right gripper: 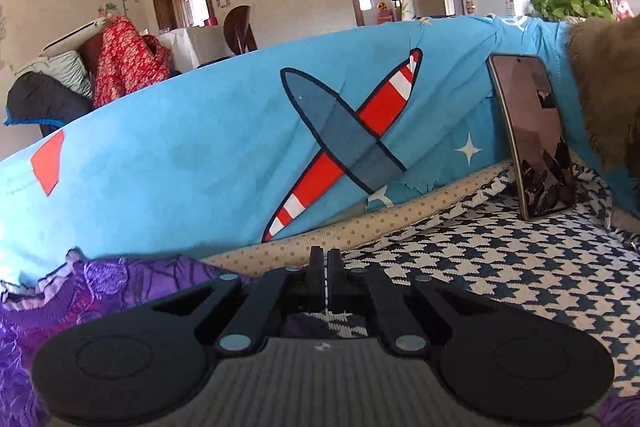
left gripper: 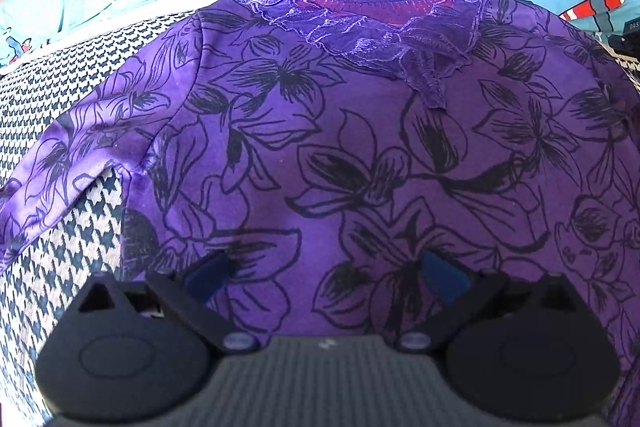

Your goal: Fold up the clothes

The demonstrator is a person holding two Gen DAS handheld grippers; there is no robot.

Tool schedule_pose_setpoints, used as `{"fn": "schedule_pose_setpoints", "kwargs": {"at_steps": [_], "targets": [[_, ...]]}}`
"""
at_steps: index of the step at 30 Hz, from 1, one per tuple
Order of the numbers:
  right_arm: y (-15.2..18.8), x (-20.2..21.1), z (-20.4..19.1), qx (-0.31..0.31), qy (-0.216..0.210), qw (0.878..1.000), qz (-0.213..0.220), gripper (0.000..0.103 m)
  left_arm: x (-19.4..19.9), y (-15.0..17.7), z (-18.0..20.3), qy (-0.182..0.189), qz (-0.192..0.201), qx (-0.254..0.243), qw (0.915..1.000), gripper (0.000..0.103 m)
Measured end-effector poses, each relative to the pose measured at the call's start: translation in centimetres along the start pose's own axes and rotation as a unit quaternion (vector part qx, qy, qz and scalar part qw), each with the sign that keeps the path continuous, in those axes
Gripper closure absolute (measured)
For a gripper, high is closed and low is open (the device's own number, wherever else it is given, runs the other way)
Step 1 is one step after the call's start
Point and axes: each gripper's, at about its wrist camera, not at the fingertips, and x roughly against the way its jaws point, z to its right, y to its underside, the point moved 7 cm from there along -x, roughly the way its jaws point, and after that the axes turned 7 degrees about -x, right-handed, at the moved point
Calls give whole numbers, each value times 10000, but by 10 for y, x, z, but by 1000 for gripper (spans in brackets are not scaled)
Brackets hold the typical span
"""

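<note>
A purple top (left gripper: 352, 147) with black flower outlines and a lace collar (left gripper: 360, 23) lies spread flat on a houndstooth cover (left gripper: 52, 87), collar away from me. My left gripper (left gripper: 326, 273) hovers open over its lower middle, blue pads apart, holding nothing. In the right wrist view the top's collar and shoulder (right gripper: 100, 287) show at the lower left. My right gripper (right gripper: 325, 259) is shut, fingers pressed together, low over the houndstooth cover (right gripper: 500, 267) beside the top's shoulder; I cannot tell whether cloth is pinched between them.
A blue airplane-print sheet (right gripper: 240, 147) covers the backrest behind the top. A phone (right gripper: 532, 139) leans upright against it at the right. A brown furry thing (right gripper: 608, 87) sits at the far right. Red clothing (right gripper: 128, 63) lies beyond the backrest.
</note>
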Motion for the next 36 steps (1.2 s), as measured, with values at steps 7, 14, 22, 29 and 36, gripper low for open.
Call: {"fn": "schedule_pose_setpoints", "kwargs": {"at_steps": [7,14,22,29,36], "targets": [[23,56,-6,349,-359,9975,-507,85,12,4,-4,135,63,83,9999,0],[65,102,-8,1547,-450,9831,-874,67,27,19,-4,303,56,445,9985,0],[91,82,1,1904,-405,9724,-1283,63,22,26,11,234,-5,257,9994,0],[85,71,5,1813,-58,9792,-905,96,20,24,14,183,-16,163,9997,0],[53,67,32,1153,684,9903,-377,97,19,27,7,95,51,8,9999,0]]}}
